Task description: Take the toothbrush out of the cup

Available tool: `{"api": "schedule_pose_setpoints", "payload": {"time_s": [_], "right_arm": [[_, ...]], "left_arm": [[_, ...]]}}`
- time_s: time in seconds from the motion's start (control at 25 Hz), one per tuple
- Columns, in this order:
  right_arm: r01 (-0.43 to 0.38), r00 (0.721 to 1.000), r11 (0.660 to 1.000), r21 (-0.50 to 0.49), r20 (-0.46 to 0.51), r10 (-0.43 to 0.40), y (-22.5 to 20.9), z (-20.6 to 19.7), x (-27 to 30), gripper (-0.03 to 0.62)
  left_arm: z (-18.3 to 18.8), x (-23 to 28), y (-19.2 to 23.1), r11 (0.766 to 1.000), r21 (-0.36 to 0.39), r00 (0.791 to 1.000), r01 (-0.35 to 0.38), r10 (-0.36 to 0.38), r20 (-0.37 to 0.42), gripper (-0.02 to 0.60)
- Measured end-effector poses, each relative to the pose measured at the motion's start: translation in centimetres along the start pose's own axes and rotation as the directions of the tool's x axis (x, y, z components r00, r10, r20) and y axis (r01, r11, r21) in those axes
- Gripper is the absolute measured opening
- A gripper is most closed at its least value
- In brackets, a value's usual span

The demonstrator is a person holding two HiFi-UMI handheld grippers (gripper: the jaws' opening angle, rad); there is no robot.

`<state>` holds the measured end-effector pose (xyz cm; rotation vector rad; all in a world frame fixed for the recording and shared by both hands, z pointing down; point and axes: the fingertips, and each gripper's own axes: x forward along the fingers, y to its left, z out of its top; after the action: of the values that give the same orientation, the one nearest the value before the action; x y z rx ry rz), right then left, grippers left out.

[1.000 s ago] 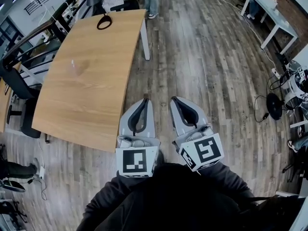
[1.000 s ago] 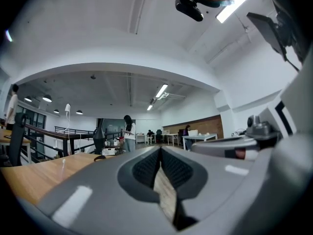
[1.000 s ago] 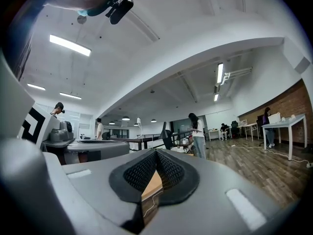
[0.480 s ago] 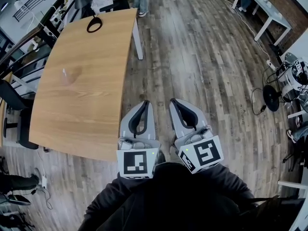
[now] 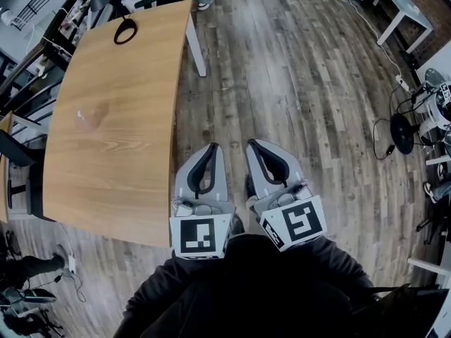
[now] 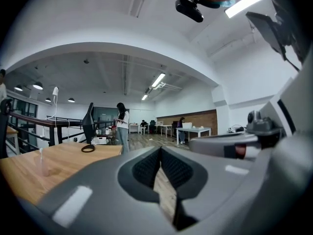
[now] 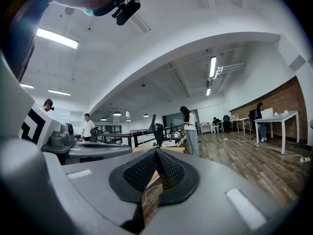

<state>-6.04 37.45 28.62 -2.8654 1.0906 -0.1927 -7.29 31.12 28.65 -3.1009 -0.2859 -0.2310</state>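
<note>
**Both tools closed and empty, cup well off on the tabletop**

Head view: You hold the two tools side by side over the wooden floor [image 5: 303, 90], just off the near right corner of the tabletop [image 5: 127, 167]. Your left tool [image 5: 212, 148] and right tool [image 5: 252, 145] both point to 12 o'clock, near each other but apart. The clear cup [image 5: 83, 117] stands on the tabletop at about 10 o'clock from the tools, well apart from them. It is faint here. A black loop [image 5: 125, 31] lies at the far end, near 11 o'clock.

Left gripper view: Your left tool [image 6: 160, 149] has its jaws together with nothing between them. The cup [image 6: 44, 166] sits at 9 o'clock with the toothbrush [image 6: 40, 153] upright in it. A person [image 6: 122, 126] stands beyond the tabletop.

Right gripper view: Your right tool [image 7: 156, 152] is likewise closed and empty.
</note>
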Motion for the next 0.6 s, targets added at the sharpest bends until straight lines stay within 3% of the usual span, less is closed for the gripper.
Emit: {"api": "schedule_pose_setpoints", "payload": {"time_s": [0.2,0.6], "right_arm": [[-0.033,0.999,0.999,0.014,-0.015,0.034,-3.5,0.0,3.8,0.002],[-0.154,0.988,0.988,-0.001,0.022,0.154,-8.2,2.9,10.7,0.002]], "left_arm": [[0.2,5.2,0.4,1.0,0.001,1.0,-0.018,0.018,-0.023,0.008],[3.7,12.9,2.2,0.992,0.058,0.994,-0.11,0.109,0.024,0.008]]}}
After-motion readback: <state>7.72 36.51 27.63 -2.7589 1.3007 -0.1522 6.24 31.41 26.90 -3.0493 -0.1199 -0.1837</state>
